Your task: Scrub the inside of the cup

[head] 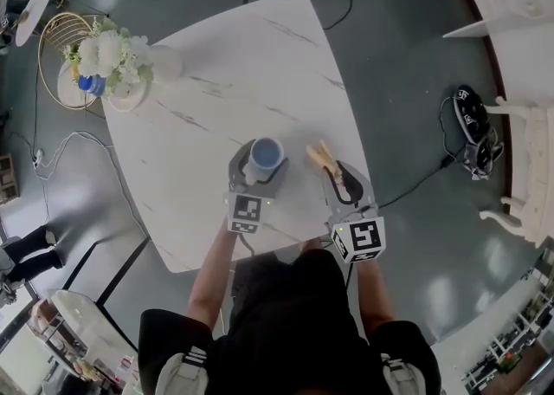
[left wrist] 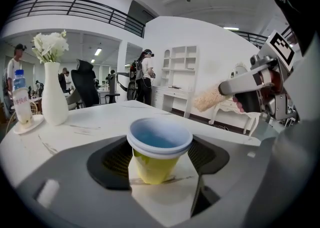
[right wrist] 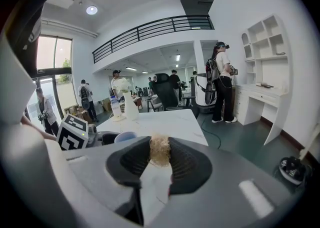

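Seen from above, a person stands at the 6 o'clock edge of a white marble-look table [head: 251, 64] w/ a gripper in each hand. The L gripper [head: 260, 166] has its jaws set wide w/ the cup [head: 266, 154] btwn them. In the left gripper view both ribbed pads meet the cup's rim, so it is gripping the cup. The cup is upright, mouth up, yellow outside, blue inside, w/ a pale rim. It is in the table's 6 o'clock area, near the person's edge; whether its base rests on the tabletop or hangs just above it cannot be told. The R gripper [head: 340, 178] is just beside the cup at its 3 o'clock, clamped on a tan fibrous scrubber [head: 322, 158]. The scrubber's free end pokes past the jaws toward 11 o'clock, near the cup but apart from it. At the table's 10 o'clock corner, well apart from the cup, stands a white vase [left wrist: 54, 99] of white flowers [left wrist: 49, 46]. A water bottle [left wrist: 21, 99] on a small saucer [left wrist: 27, 124] is just beside it. Both gripper views show several people standing in the room beyond.
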The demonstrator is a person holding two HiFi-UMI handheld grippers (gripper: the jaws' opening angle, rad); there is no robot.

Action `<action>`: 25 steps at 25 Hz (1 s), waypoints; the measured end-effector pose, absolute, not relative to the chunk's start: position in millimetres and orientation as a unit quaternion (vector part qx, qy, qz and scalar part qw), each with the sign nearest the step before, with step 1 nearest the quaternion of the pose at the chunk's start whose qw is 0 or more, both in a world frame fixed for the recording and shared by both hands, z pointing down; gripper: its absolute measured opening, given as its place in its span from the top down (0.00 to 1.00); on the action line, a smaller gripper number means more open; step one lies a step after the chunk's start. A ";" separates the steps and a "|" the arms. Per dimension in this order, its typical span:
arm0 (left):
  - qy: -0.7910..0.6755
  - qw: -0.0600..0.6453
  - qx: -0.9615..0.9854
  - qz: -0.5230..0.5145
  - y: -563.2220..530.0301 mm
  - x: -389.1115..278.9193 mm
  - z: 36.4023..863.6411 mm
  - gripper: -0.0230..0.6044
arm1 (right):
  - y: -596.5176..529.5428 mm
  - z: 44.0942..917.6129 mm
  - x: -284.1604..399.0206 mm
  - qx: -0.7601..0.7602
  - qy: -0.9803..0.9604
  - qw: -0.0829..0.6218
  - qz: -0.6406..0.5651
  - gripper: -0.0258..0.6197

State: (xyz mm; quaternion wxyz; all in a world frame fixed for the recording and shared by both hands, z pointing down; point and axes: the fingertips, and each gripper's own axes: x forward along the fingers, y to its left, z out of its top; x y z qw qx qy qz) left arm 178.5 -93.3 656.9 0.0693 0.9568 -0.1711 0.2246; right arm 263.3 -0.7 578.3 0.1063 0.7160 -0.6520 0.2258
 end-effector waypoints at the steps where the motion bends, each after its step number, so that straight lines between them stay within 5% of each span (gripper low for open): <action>1: -0.171 0.071 0.957 0.225 -93.6 179.1 657.9 0.39 | -0.4 579.2 264.0 0.716 -0.651 0.107 0.227 0.80; 25: -0.186 0.091 0.949 0.240 -97.1 172.3 670.0 0.34 | -1.3 587.4 262.1 0.712 -0.651 0.109 0.239 0.80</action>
